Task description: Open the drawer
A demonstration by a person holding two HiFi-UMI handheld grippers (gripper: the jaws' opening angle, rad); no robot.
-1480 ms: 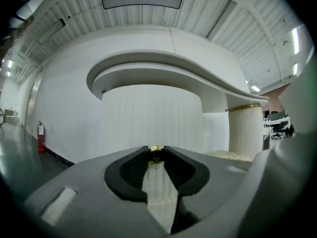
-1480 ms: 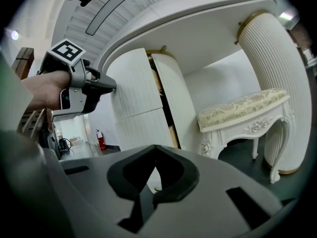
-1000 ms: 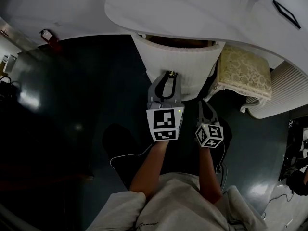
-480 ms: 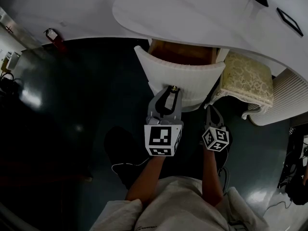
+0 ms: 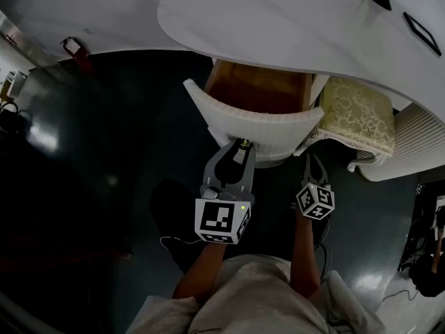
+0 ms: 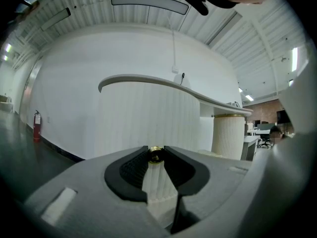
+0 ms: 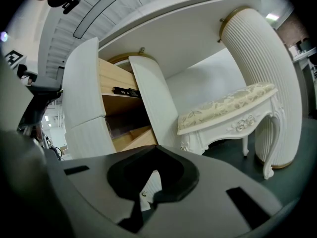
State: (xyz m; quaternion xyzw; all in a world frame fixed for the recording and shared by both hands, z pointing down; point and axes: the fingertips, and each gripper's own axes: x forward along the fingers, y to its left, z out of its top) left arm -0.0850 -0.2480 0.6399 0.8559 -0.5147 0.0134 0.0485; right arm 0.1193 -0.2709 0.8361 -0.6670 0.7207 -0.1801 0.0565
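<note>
The white ribbed drawer front (image 5: 254, 125) stands pulled out from under the curved white desk (image 5: 278, 19), and its wooden inside (image 5: 261, 92) shows. My left gripper (image 5: 243, 147) is shut on the small brass knob (image 5: 244, 143) at the middle of the drawer front. In the left gripper view the knob (image 6: 155, 155) sits pinched between the black pads, with the left gripper (image 6: 155, 152) pointing level at the front. My right gripper (image 5: 311, 160) hangs to the right of the drawer, shut and empty. The right gripper view shows the right gripper (image 7: 148, 190) beside the open drawer (image 7: 84, 103).
A cream upholstered stool (image 5: 354, 110) stands right of the drawer, close to my right gripper. A white ribbed column (image 5: 410, 141) is further right. A small black object (image 7: 125, 90) lies inside the drawer. A red fire extinguisher (image 5: 69, 49) stands at the far left on the dark glossy floor.
The drawer has slid out towards me, with my left gripper holding its knob and drawing back. More of the wooden inside shows. My right gripper has drifted back alongside.
</note>
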